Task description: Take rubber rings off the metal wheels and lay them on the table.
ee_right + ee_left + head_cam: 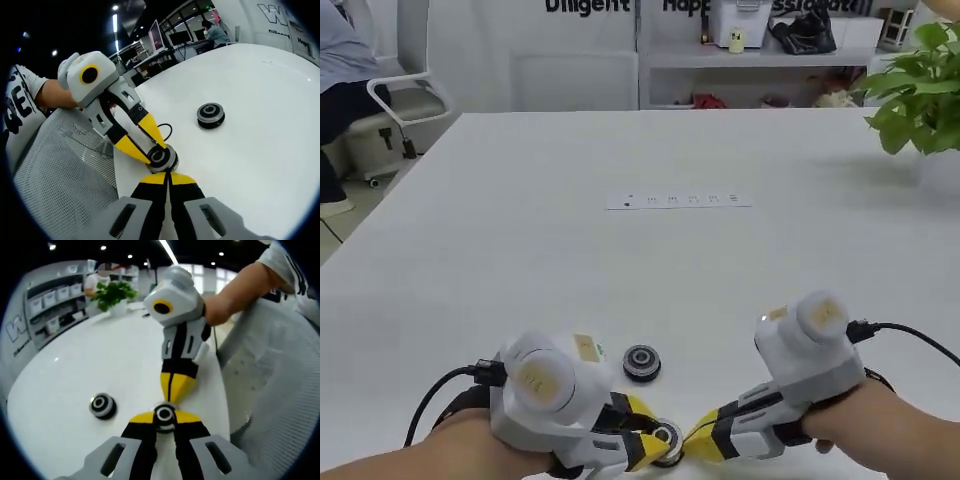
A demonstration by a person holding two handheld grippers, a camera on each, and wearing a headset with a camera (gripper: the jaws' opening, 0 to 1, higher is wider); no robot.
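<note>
Though closed tight, R gripper point(169, 178): tips at wheel point(161, 157) rim, any hold unclear.
L gripper point(165, 420): clamped on wheel, dead opposite R.

The left tool point(655, 442) and the right tool point(698, 440) are alike: bulky white plastic housings, black jaw arms with yellow wedge-shaped tips. A thin black cable point(910, 338) leaves each housing. The person wears a white short sleeve with dark stripes point(290, 265).
</note>
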